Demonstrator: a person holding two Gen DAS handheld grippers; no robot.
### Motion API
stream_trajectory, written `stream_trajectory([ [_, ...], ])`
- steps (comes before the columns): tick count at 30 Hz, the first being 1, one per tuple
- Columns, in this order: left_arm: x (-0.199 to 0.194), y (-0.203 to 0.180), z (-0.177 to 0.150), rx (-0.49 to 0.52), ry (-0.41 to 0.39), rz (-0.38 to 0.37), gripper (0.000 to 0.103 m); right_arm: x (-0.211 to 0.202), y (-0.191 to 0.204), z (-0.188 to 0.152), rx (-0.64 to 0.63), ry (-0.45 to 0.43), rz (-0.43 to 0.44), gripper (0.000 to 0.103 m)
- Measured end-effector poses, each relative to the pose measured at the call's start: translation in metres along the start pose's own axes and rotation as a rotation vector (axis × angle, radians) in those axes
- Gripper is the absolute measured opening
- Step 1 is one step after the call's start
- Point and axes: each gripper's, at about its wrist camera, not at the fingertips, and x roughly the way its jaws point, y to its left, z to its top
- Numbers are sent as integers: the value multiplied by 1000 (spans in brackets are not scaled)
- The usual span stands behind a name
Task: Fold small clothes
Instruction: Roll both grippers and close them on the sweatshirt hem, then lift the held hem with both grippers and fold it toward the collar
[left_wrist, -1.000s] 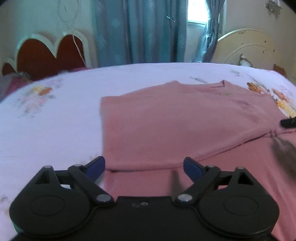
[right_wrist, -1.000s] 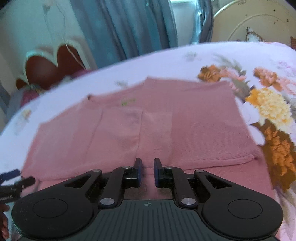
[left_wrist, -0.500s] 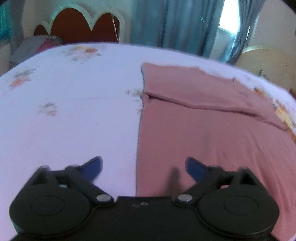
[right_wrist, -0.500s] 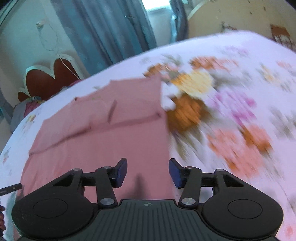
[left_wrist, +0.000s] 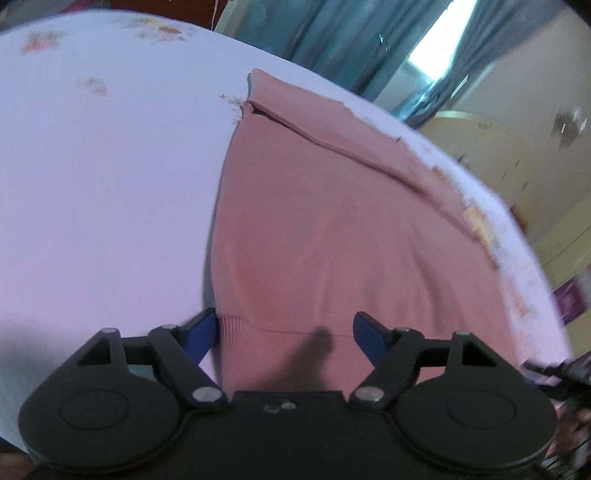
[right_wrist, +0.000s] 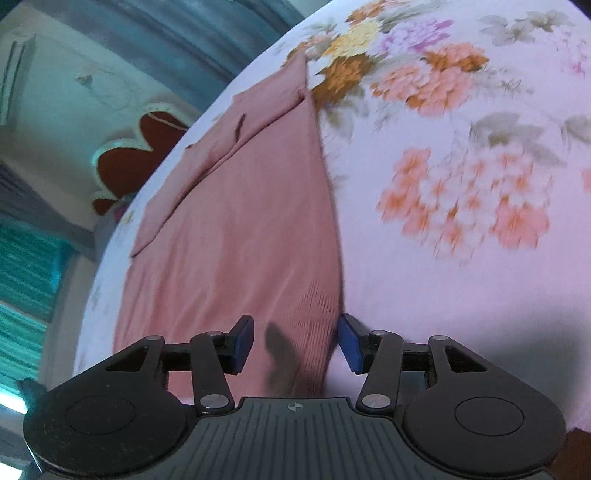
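Observation:
A pink knit top (left_wrist: 332, 236) lies flat on the bed, its sleeves folded over the body at the far end. My left gripper (left_wrist: 284, 332) is open, its jaws astride the near left corner of the ribbed hem, low over the cloth. In the right wrist view the same top (right_wrist: 236, 229) runs away from me. My right gripper (right_wrist: 295, 339) is open, its jaws astride the near right corner of the hem. Neither gripper holds cloth.
The bed sheet (left_wrist: 103, 192) is pale lilac with a flower print (right_wrist: 443, 110) to the right of the top. A red headboard (right_wrist: 125, 158), blue curtains (left_wrist: 332, 40) and a yellow cabinet (left_wrist: 517, 147) stand beyond the bed.
Both grippers have moved back from the folded sleeves to the near hem corners and dropped lower. The right gripper has opened from shut to wide open.

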Motion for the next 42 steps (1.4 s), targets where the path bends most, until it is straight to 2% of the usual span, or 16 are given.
stream_trajectory([
  [5, 17, 7, 0, -81, 6, -151, 66, 5, -3, 1, 33, 3, 64, 49],
  [8, 24, 9, 1, -114, 19, -197, 30, 11, -7, 3, 49, 23, 82, 22],
  [12, 25, 12, -10, -129, 8, -189, 8, 3, -11, -2, 65, -1, 109, 16],
  [17, 20, 21, -21, -170, -32, -159, 12, -8, -18, -5, 82, -50, 132, 14],
  [19, 18, 22, -20, -196, -47, -169, 26, -11, -23, -2, 112, -86, 97, 17],
  [21, 13, 23, -18, -199, -54, -163, 30, -13, -29, 4, 135, -123, 73, 50],
  [22, 15, 22, -15, -195, -53, -159, 32, -14, -30, 8, 129, -144, 75, 54],
  [26, 16, 19, -11, -187, -55, -155, 36, 1, -29, 25, 115, -143, 76, 55],
  [29, 16, 20, -12, -188, -55, -159, 36, 7, -23, 23, 77, -79, 88, 55],
  [31, 14, 23, -15, -191, -57, -170, 36, 7, -20, 15, 58, -29, 104, 51],
  [36, 12, 31, -22, -220, -69, -200, 36, 4, -26, -9, 108, -3, 143, 17],
  [37, 12, 30, -21, -218, -67, -197, 36, 5, -28, -9, 125, -6, 151, 17],
  [38, 12, 28, -21, -211, -64, -194, 33, 6, -28, -8, 130, -5, 156, 16],
  [40, 8, 25, -20, -197, -82, -230, 5, 2, -24, -5, 105, -17, 165, 8],
  [41, 2, 27, -21, -214, -121, -297, 5, -3, -23, -2, 96, -40, 172, 8],
  [42, -2, 27, -21, -222, -148, -306, 5, -10, -22, 1, 98, -75, 188, 7],
])
